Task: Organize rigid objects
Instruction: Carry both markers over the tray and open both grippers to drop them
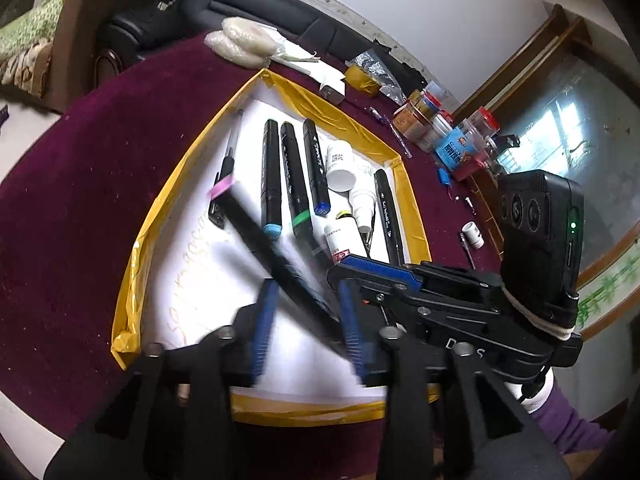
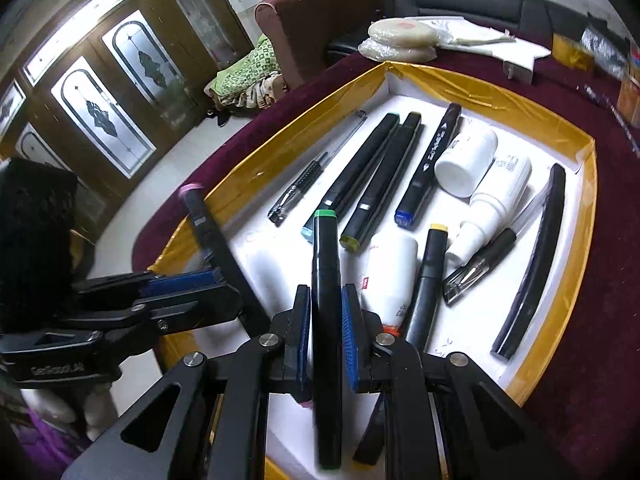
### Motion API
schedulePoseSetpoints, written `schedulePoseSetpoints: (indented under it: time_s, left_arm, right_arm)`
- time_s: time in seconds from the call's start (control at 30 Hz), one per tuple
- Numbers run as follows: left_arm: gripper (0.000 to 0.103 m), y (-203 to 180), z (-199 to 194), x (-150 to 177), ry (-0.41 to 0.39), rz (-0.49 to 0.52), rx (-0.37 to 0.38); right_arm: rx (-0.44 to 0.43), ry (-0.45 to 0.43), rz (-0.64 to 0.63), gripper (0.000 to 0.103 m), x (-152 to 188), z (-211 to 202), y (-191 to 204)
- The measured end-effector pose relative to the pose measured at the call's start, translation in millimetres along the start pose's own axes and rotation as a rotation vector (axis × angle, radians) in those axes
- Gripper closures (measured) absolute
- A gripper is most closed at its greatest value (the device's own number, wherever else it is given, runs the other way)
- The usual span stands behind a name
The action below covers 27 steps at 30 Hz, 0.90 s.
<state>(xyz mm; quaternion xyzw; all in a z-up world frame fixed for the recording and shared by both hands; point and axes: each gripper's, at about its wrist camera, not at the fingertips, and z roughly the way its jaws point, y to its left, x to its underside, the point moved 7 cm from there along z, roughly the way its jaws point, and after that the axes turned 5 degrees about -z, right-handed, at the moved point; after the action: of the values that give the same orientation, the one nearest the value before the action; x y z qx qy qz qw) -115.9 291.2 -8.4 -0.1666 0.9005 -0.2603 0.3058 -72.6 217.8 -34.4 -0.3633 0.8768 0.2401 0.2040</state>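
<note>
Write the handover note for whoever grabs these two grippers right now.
Left gripper: jaws apart, pink-capped marker slantwise between them, apparently not clamped, over the gold-rimmed tray.
Right gripper: shut on the green-capped marker, above the same tray.
Done: a marker row, pens and white bottles already lie in the tray.
Left: lay both held markers beside the row. A purple pen on the maroon cloth outside the tray is probably next.
</note>
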Motion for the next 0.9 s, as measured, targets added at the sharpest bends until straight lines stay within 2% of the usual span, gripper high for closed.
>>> schedulePoseSetpoints:
  time_s: [0.07,0.13,0.27,0.37,0.4,0.47,0.67,0.9]
  left_arm:
    - [0.046,-4,-2,-1,-0.011,0.013,-0.018]
    - [0.041,-7,-5,-2,-0.028,0.027,-0.053]
    - [0.040,-18,-15,-8,-0.105,0.081,-0.160]
    - [0.033,-28,-25,-15,-0.218,0.151,-0.328]
    - [0.027,-31,-29,-18,-0.262,0.173,-0.411]
    - [0.023,-33,-32,-21,-0.298,0.184,-0.484]
    - [0.023,-42,-28,-20,-0.303,0.206,-0.554]
    - [0.023,-63,-23,-12,-0.287,0.247,-0.578]
  right_arm:
    - [0.016,-0.010,-0.014,0.083,0,-3,1]
    - [0.032,-0.034,-0.027,0.078,-1,-9,1]
    - [0.076,-0.123,-0.049,0.073,-2,-33,-1]
    - [0.132,-0.210,-0.057,0.062,0,-56,-7]
    - [0.144,-0.236,-0.053,0.059,0,-63,-9]
    - [0.165,-0.273,-0.044,0.055,3,-76,-14]
    - [0.203,-0.299,-0.031,0.052,11,-91,-26]
    - [0.203,-0.309,0.005,0.052,24,-99,-42]
